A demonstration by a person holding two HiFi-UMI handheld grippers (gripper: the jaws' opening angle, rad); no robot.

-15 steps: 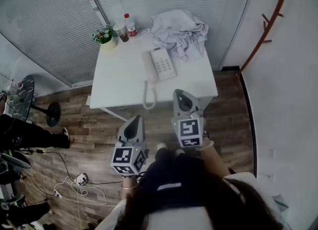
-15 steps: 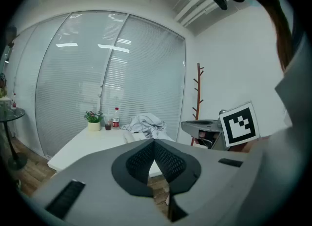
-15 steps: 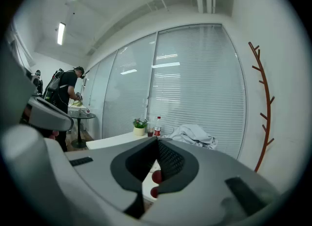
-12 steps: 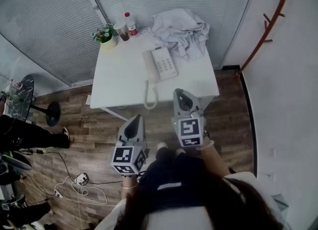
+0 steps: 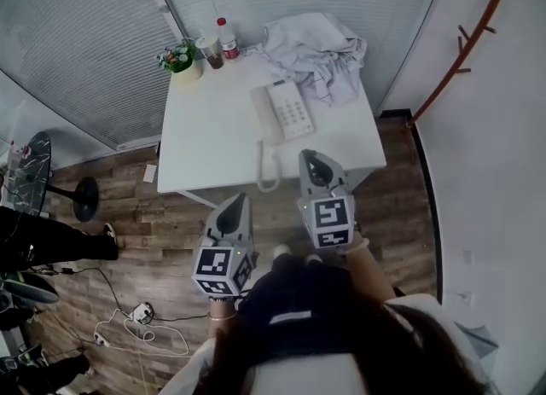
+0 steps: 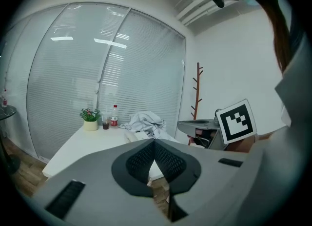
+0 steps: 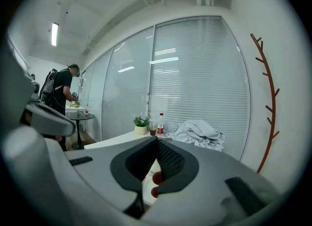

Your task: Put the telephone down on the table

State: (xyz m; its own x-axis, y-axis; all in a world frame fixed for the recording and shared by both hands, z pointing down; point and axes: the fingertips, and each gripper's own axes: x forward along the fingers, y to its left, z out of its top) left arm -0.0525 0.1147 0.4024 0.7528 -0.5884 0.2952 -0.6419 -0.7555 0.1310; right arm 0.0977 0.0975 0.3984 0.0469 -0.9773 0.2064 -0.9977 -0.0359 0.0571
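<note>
A white telephone (image 5: pixel 286 112) lies flat on the white table (image 5: pixel 205 142), its handset resting along its left side. Its coiled cord (image 5: pixel 268 170) hangs over the table's front edge. My left gripper (image 5: pixel 237 201) is shut and empty, held over the wooden floor in front of the table. To its right, my right gripper (image 5: pixel 308 158) is also shut with nothing in it, its tip near the front edge just right of the cord. In the left gripper view the jaws (image 6: pixel 154 142) meet, and part of the telephone (image 6: pixel 131 135) shows beyond them. In the right gripper view the jaws (image 7: pixel 157 140) are closed too.
At the table's back stand a potted plant (image 5: pixel 181 60), a dark cup (image 5: pixel 211 52) and a bottle (image 5: pixel 227 40), with a crumpled grey cloth (image 5: pixel 317 50) to their right. A brown coat rack (image 5: pixel 467 33) leans at the right wall. A person (image 5: pixel 43 235), a round side table (image 5: pixel 30 171) and floor cables (image 5: pixel 141 321) are at the left.
The head view has shifted a little, so the table and telephone sit slightly lower and to the right. Both grippers stay shut and nearly still.
</note>
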